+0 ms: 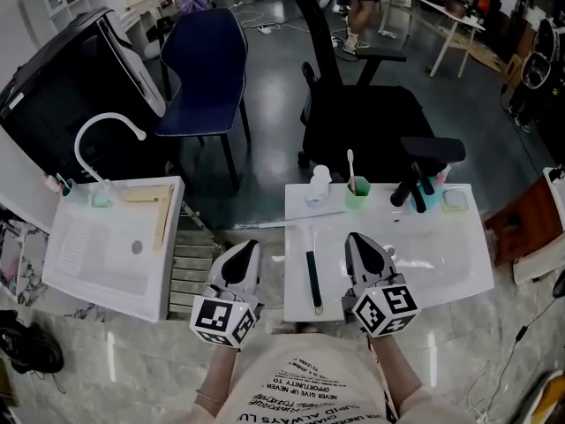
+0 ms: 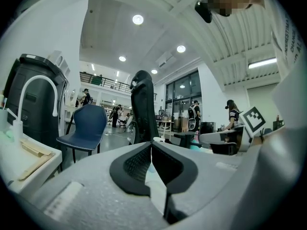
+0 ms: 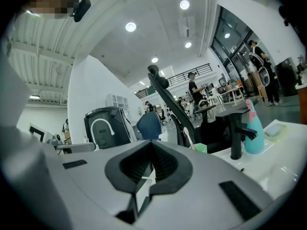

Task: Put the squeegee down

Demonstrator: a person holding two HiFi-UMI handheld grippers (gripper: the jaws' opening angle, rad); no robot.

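One squeegee (image 1: 313, 279) lies flat on the white tabletop (image 1: 459, 272), between the two grippers; left gripper (image 1: 249, 246) and right gripper (image 1: 352, 238) are both empty, fingers together; behind stand two chairs, one blue chair (image 1: 207, 69) and one black chair (image 1: 353, 104); one green cup (image 1: 357, 193) stands at the tabletop's far edge.
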